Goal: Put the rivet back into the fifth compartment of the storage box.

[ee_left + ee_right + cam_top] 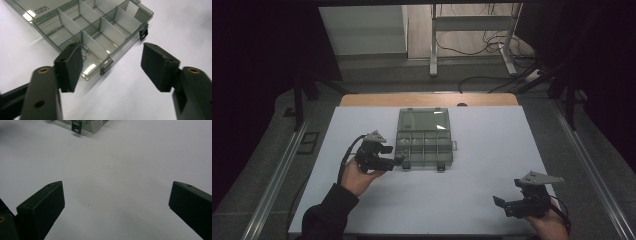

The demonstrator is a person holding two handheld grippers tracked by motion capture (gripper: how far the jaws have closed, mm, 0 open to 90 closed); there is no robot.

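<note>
**Clear organizer box: light, rigid, slick — take it by the rim or a latch**

At the centre of the high view, on the white surface, lies the smoke-tinted organizer box, its lid folded back flat toward the top of the frame and its divided tray toward the bottom. It looks like thin hard plastic, so I judge it light, stiff and glossy: easy to slide across the sheet, quick to skate away under a sideways push, and liable to crack if squeezed on a divider.

Left tongs sit just left of the tray's lower left corner. In the left gripper view the jaws stand apart with nothing between them, one pad hanging over the tray's near corner, the other over bare sheet. Right tongs, low in the right of the high view and well apart from the box, are spread wide and empty.

Sound grips would be the outer wall or a front latch. Smallest of all, a few tiny metal parts, perhaps screws, rest in the corner compartment and would scatter if the box tipped.
</note>
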